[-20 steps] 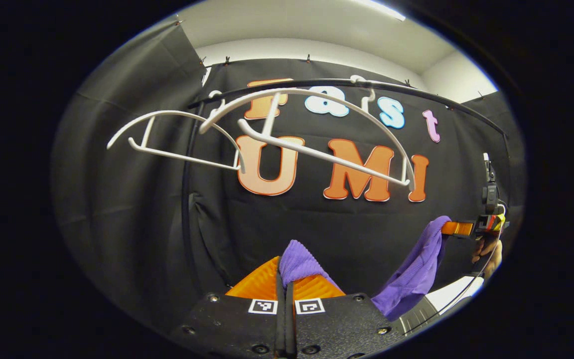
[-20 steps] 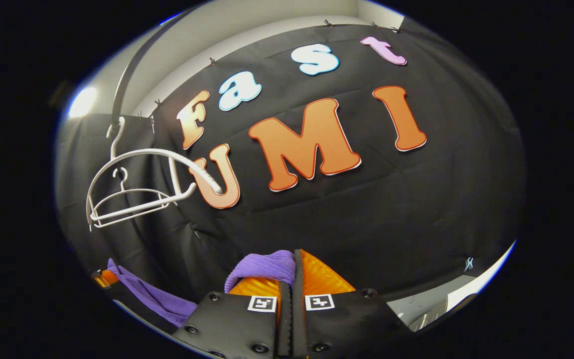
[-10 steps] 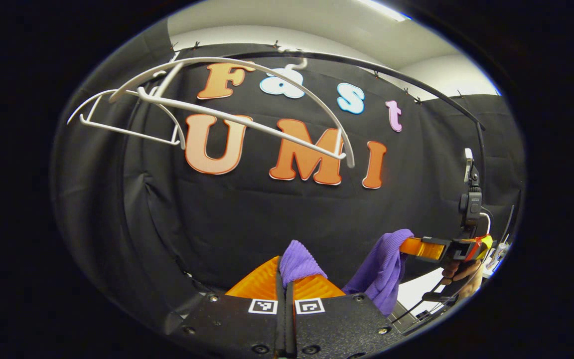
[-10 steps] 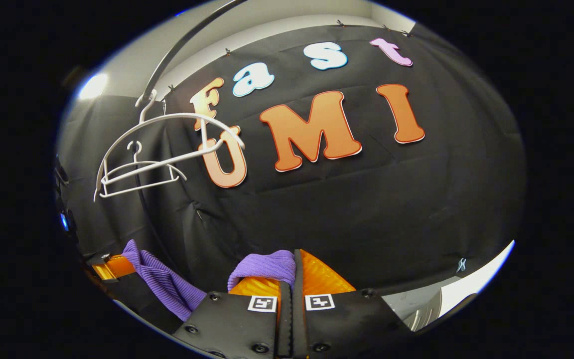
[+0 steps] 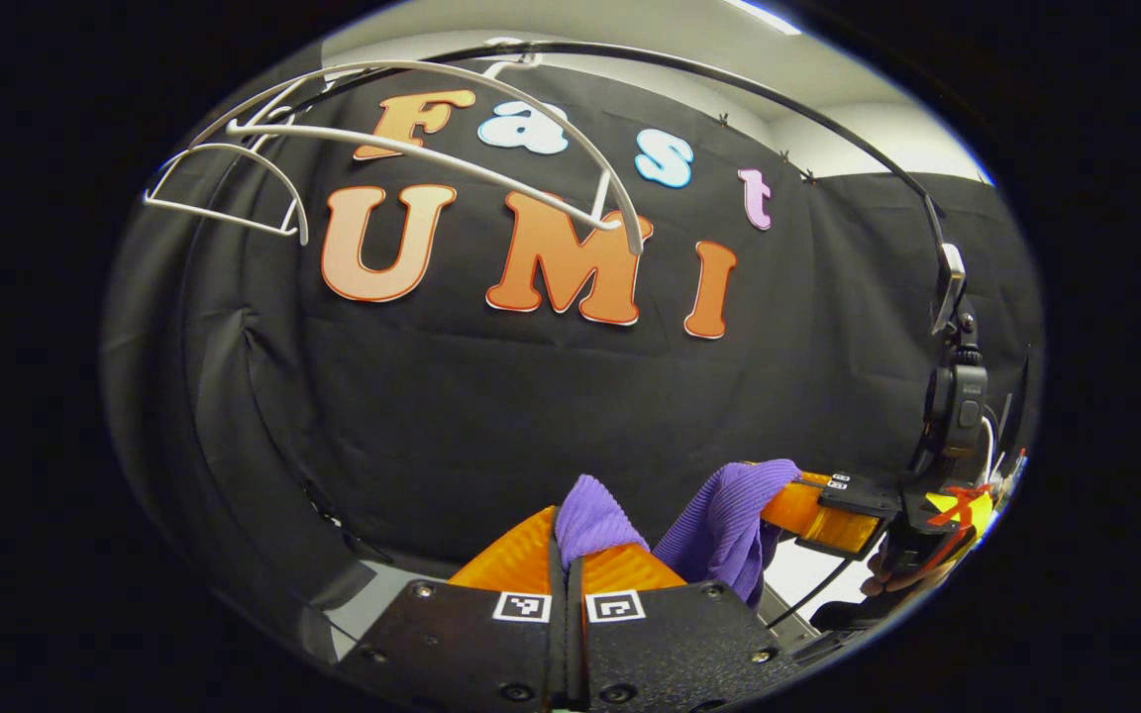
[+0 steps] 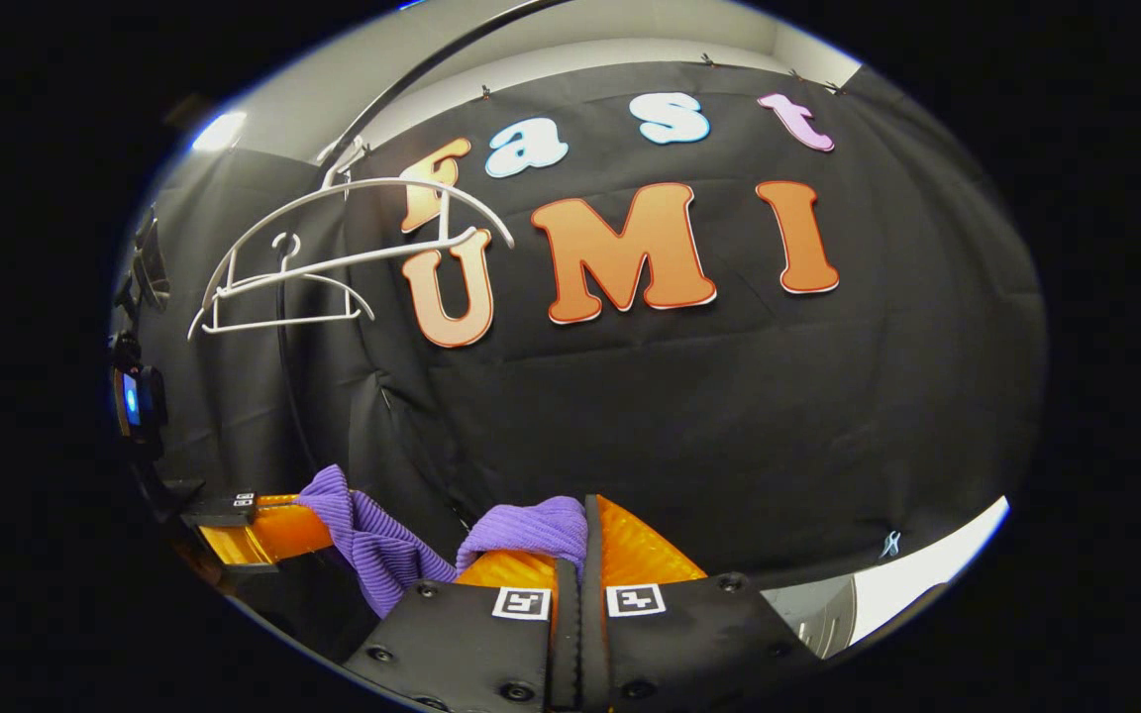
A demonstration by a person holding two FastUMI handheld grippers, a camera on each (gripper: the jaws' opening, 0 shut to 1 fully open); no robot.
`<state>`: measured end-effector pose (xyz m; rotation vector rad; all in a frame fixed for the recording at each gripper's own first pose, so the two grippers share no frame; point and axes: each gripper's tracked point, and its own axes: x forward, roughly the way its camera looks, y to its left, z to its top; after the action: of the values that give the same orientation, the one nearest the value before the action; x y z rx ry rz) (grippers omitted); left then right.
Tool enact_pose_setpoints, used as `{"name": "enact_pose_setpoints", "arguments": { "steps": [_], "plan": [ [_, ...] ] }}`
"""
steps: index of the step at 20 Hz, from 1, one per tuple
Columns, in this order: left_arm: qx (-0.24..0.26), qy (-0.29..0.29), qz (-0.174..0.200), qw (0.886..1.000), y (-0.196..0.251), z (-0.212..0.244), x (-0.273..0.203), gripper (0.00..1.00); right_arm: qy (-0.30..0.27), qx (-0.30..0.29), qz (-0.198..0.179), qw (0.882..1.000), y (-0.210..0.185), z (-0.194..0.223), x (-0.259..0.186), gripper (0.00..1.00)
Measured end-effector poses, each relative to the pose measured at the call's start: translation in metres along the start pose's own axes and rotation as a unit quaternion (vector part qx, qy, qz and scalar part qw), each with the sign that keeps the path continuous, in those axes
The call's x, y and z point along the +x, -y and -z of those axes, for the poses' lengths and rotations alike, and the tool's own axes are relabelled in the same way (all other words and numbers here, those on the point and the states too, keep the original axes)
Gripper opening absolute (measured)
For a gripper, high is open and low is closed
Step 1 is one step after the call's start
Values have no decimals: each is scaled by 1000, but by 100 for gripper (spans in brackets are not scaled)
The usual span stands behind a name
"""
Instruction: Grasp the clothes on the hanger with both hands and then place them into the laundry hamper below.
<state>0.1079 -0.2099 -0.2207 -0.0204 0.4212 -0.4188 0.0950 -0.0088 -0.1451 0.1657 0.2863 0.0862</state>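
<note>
In the left gripper view we hold our left gripper (image 5: pixel 568 555) with its orange fingers pressed together on a fold of the purple ribbed garment (image 5: pixel 724 525), which pokes up between the tips and then runs off to the right of this view, where our right gripper (image 5: pixel 813 505) pinches its other end, a hand (image 5: pixel 892 579) just showing under that tool. So the garment's long axis lies side to side between our two grips, slack and bunched in the middle because they sit near each other. The white hangers (image 5: pixel 412 158) hang bare on the black rail (image 5: pixel 729 79), high above and well apart from the cloth. In the right gripper view our right gripper (image 6: pixel 570 555) likewise has its fingers clamped on a purple fold, the garment (image 6: pixel 372 535) trailing left toward our left gripper (image 6: pixel 278 530), and the hangers (image 6: pixel 333 257) sit high on the left. The hamper is not to be made out; we judge it lies below both grips, so the coming move turns on lowering both ends together, keeping that side-to-side span level, with neither hand clearly nearer.
</note>
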Motion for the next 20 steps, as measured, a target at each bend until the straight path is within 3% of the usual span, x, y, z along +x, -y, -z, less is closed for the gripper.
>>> {"name": "enact_pose_setpoints", "arguments": {
  "steps": [3, 9, 20],
  "plan": [
    [-3, -2, -8, 1000, 0, 31, -8, 0, -13, -3, -9, 1000, 1, 23, 1, 7],
    [6, -65, -18, 998, 2, 101, 5, 0, -52, -2, -2, 999, 14, 89, 8, 7],
    [-28, -188, -54, 980, -35, 225, 22, 0, -117, -14, 27, 993, 38, 192, 33, 8]
  ]
}}
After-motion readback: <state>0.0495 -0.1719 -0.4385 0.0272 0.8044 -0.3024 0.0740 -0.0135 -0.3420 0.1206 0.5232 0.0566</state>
